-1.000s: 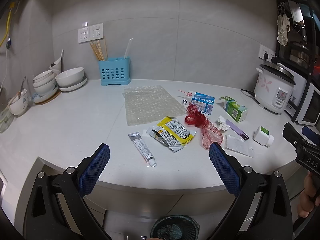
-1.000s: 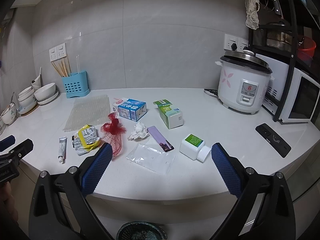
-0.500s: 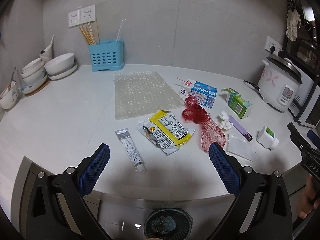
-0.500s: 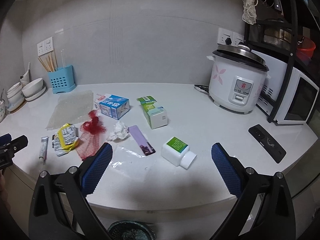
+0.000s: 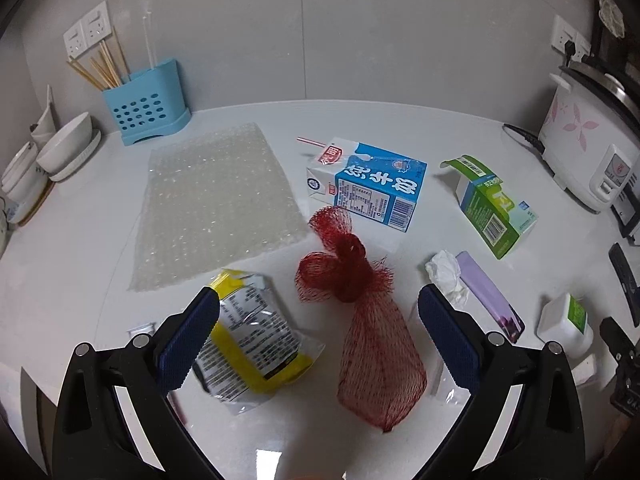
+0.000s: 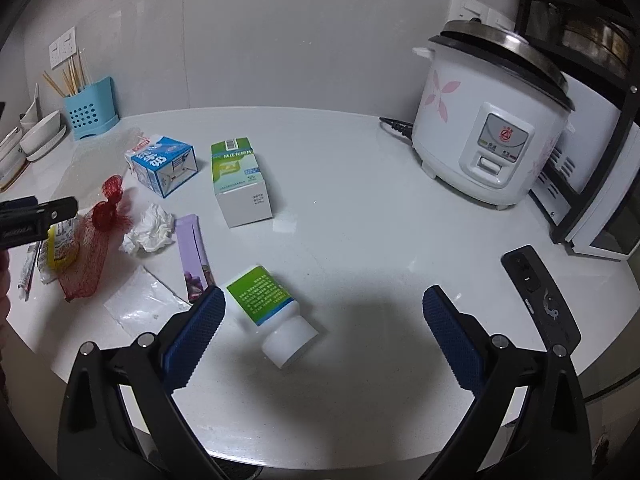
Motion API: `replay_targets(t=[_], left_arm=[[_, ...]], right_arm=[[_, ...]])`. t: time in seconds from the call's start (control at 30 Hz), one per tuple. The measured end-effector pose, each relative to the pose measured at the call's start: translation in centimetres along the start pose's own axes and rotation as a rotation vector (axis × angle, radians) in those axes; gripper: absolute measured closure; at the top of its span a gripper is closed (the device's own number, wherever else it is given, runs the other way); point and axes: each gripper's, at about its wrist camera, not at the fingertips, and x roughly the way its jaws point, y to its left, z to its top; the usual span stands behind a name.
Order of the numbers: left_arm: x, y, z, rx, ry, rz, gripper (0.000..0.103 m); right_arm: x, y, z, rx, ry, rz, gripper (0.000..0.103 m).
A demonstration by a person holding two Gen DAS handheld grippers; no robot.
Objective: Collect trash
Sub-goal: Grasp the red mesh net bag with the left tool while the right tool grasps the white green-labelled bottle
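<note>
Hovering with jaws spread wide, the left gripper (image 5: 318, 334) is straddling the red net bag (image 5: 362, 322) at 12 o'clock, so pinching its knot should hold best, while the right gripper (image 6: 324, 334), likewise released, is facing the white bottle (image 6: 272, 314) at 11 o'clock.

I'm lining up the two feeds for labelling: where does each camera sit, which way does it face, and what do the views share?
Left wrist: on the left gripper, looking forward and down at the red mesh bag and yellow wrapper; its open fingers show.
Right wrist: on the right gripper, facing the white bottle and rice cooker; open fingers show, the left gripper at its left edge.
Shared: mesh bag, milk carton, green box.
</note>
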Motion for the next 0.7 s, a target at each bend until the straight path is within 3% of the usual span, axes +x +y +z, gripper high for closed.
replay_targets(t=[0.27,0.37,0.57,0.7], left_arm=[[4.6,-1.9,1.0,-0.002,0.085,0.003,0.007],[5.2,-2.4,1.0,0.012,0.100,0.016,0.012],[6.1,-2.8,1.2,0.017,0.146,0.037,0.032],[6.6,-2.7,1.1,0.016,0.187,0.022,0.059]], right_arm=[[3.0,0.4,-0.3,-0.064,0.093,0.061,0.008],[3.9,0.9,-0.3,-0.076,0.117,0.070,0.012],[5.4,2.0,0.0,-0.100,0.159,0.056,0.027],[6.0,2.2,0.1,-0.083,0.190,0.054,0.041]])
